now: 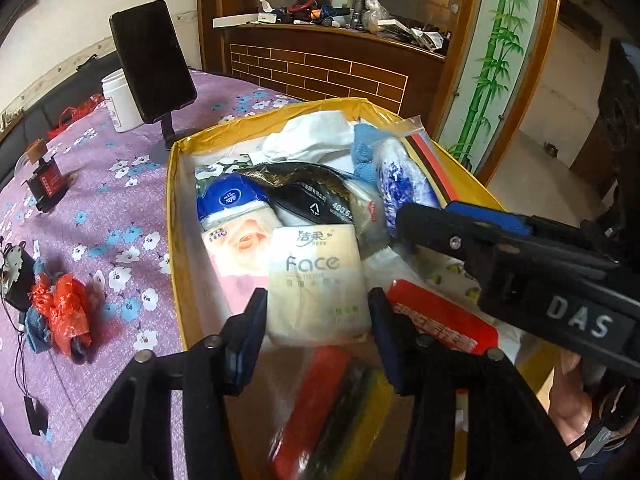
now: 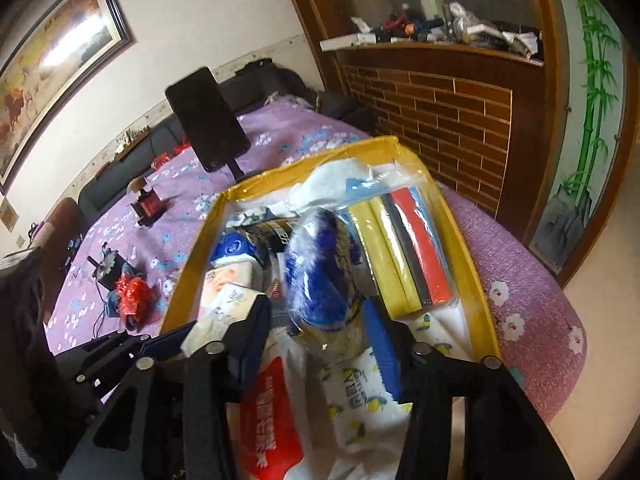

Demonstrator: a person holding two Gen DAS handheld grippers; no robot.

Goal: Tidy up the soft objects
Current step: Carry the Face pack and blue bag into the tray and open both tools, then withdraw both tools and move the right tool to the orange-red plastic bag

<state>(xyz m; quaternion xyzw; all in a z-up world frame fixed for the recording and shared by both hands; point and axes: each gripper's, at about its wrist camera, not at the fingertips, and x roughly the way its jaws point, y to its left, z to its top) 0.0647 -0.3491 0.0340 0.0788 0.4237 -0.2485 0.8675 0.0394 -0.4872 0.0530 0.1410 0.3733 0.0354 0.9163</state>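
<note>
Yellow box (image 1: 176, 216) on purple floral worktop (image 1: 120, 184), crammed w/ soft packs.
Left tongs (image 1: 318, 320) spread either side of cream "Face" tissue pack (image 1: 316, 280), pads not pressing. Right tongs (image 2: 316, 320) spread over blue-white bagged item (image 2: 316, 272); contact unclear, bag blurred. Sponge pack (image 2: 404, 248) along box's right wall. Lower packs cut off by tongs' frames.

Dim indoor light, fisheye-warped edges, slight blur.
</note>
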